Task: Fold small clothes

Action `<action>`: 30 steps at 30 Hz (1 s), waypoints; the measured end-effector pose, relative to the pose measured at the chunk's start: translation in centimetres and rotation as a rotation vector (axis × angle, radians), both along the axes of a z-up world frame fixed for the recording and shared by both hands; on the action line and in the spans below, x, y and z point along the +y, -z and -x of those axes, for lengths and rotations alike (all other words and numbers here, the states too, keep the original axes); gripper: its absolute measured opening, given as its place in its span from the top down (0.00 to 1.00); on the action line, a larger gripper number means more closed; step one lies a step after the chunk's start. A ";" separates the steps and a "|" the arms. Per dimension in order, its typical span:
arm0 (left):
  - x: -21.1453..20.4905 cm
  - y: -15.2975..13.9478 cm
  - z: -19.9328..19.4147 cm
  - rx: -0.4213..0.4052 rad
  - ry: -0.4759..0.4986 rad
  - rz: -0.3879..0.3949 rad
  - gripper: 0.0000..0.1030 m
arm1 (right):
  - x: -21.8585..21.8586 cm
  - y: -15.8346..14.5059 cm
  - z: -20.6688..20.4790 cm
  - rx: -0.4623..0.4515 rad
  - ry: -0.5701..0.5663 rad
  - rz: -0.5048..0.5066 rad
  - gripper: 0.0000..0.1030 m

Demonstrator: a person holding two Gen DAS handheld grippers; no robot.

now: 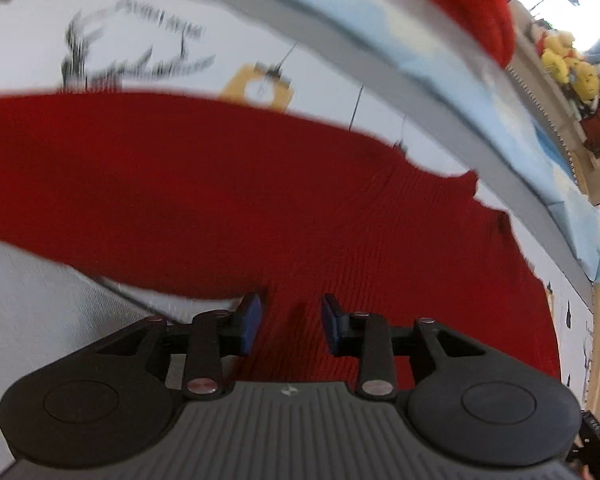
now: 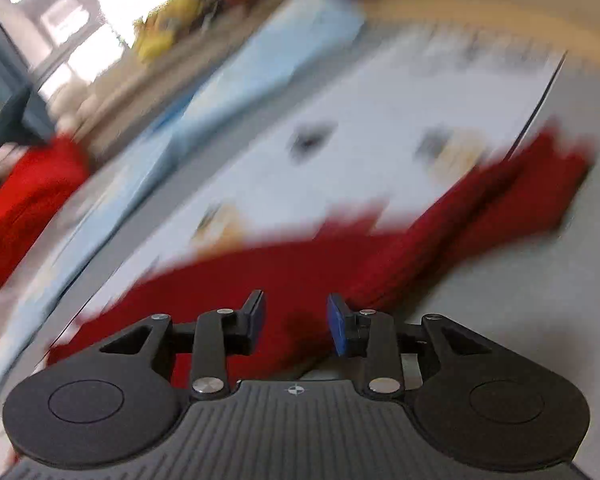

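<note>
A red knit garment lies spread on a white printed mat, filling the middle of the left wrist view. My left gripper hovers just over its near edge, jaws open with nothing between the blue pads. In the blurred right wrist view the same red garment stretches from the fingers toward the far right, where a sleeve-like part lies. My right gripper is open above the cloth, holding nothing.
A light blue strip and a grey edge run behind the mat. Another red cloth sits at the top, also at the left of the right wrist view. Yellow plush toys stand far right.
</note>
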State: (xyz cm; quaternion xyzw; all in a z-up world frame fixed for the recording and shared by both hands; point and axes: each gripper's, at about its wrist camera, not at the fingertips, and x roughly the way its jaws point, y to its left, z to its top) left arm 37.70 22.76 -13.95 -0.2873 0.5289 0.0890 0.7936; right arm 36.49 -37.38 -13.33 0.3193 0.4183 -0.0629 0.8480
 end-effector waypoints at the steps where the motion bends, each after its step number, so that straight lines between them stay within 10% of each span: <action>1: 0.1 0.6 0.0 0.015 -0.009 0.012 0.60 | 0.6 0.6 -0.3 0.023 -0.027 -0.037 0.59; 8: 1.4 3.1 -0.1 0.003 -0.100 0.046 0.61 | 0.6 1.1 0.4 0.046 0.077 -0.089 0.52; 12: 2.8 2.8 0.2 -0.056 -0.150 0.055 0.84 | -2.9 1.5 2.1 0.036 0.315 -0.098 0.52; 18: 4.2 1.3 0.9 -0.047 -0.259 -0.038 0.88 | -8.9 1.9 5.4 0.036 0.588 -0.107 0.52; 30: 2.8 -0.4 0.6 0.001 -0.222 -0.075 0.81 | -12.7 0.1 5.6 -0.105 0.590 -0.106 0.51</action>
